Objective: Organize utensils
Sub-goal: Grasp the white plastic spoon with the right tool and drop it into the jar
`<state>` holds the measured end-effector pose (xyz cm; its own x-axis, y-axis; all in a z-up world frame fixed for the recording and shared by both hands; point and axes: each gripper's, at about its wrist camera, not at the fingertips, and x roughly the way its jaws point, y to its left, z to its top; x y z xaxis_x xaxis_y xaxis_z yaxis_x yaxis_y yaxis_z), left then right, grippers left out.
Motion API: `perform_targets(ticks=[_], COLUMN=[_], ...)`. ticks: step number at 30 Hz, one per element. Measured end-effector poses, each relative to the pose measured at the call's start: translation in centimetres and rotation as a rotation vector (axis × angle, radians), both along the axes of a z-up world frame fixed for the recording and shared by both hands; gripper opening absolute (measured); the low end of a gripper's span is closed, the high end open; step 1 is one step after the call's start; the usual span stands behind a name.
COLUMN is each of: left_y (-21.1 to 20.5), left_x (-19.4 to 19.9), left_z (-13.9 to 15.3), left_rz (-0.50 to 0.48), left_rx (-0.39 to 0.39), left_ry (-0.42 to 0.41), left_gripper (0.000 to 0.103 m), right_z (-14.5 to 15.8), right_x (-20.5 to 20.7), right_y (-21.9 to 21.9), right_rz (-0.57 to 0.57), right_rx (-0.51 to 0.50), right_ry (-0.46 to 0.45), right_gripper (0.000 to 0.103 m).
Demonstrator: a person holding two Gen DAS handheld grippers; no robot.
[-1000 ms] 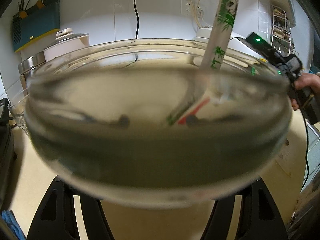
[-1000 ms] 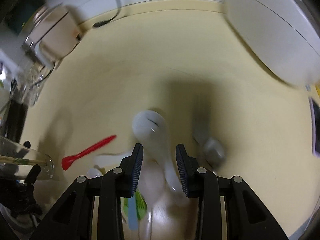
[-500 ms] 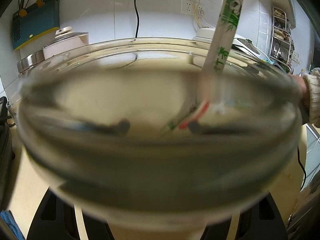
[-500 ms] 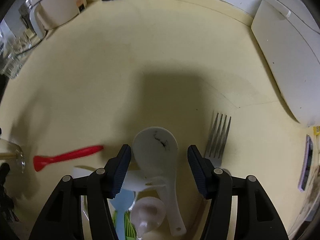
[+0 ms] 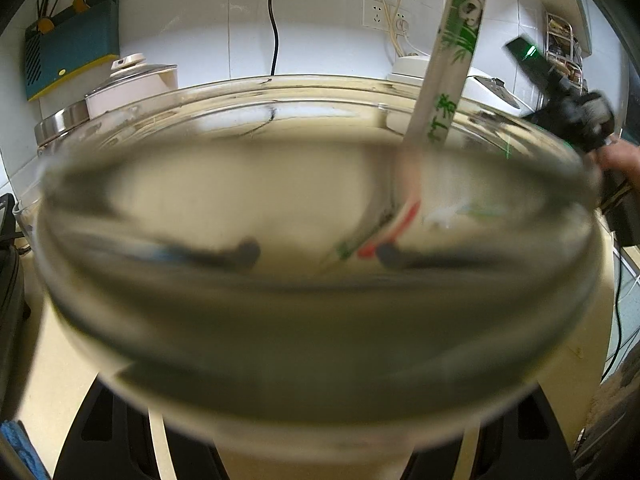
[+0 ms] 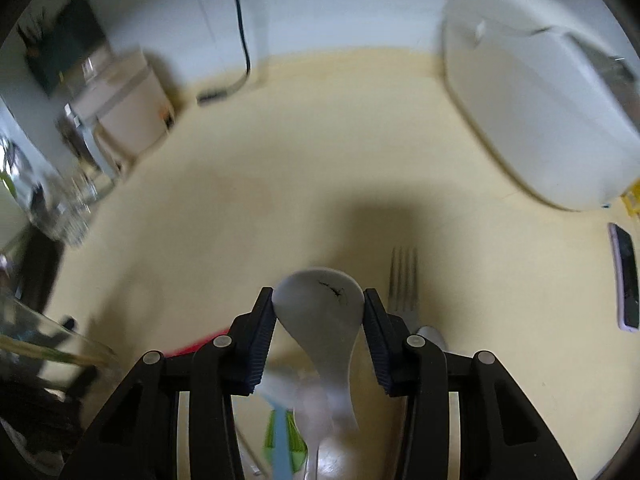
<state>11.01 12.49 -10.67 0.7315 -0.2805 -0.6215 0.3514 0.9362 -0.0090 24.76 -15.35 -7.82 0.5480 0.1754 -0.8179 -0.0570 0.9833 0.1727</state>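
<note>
My left gripper (image 5: 316, 432) is shut on a clear glass cup (image 5: 312, 240) that fills the left wrist view; a pair of wrapped chopsticks (image 5: 448, 76) with green print stands in it. My right gripper (image 6: 319, 312) is shut on the bowl of a white ceramic spoon (image 6: 324, 312) and holds it above the counter. Below it lie a metal fork (image 6: 404, 280), a red spoon (image 6: 188, 348), a green and blue utensil (image 6: 280, 436) and other pale utensils. The glass cup also shows at the left edge of the right wrist view (image 6: 40, 344).
On the beige counter (image 6: 320, 152) stand a white appliance (image 6: 540, 100) at the right, a cream pot (image 6: 124, 108) and glassware (image 6: 60, 200) at the left, and a phone (image 6: 626, 276) at the right edge. A black cable (image 6: 240, 40) hangs down the wall.
My right gripper closed on the white spoon's bowl and lifted it, tilting the view up toward the wall. The left gripper kept hold of the glass cup with little movement.
</note>
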Motion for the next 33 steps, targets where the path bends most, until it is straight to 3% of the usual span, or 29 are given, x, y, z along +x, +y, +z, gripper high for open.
perform_targets(ticks=[12,20,24,26,33], left_y=[0.0,0.0,0.0,0.0,0.0], left_x=[0.1,0.1,0.1,0.2,0.2], left_z=[0.0,0.1,0.1,0.1,0.1], left_rz=[0.0,-0.001,-0.001,-0.001,-0.001], left_rx=[0.0,-0.001,-0.004,-0.003,-0.005], left_ry=[0.0,0.001,0.002,0.002,0.002], left_gripper=[0.073,0.073,0.073,0.073,0.073], right_z=[11.6,18.7,20.2,20.3,15.6], right_x=[-3.4,-5.2,-5.7,-6.0,-6.3], right_y=[-0.5,4.6,7.7,9.7,16.6], right_rz=[0.011,0.251,0.378,0.439,0.537], right_rx=[0.118,0.358,0.502,0.52,0.323], right_ry=[-0.239,-0.31,-0.287,-0.273,-0.143], right_gripper=[0.044,0.044,0.044,0.044,0.044])
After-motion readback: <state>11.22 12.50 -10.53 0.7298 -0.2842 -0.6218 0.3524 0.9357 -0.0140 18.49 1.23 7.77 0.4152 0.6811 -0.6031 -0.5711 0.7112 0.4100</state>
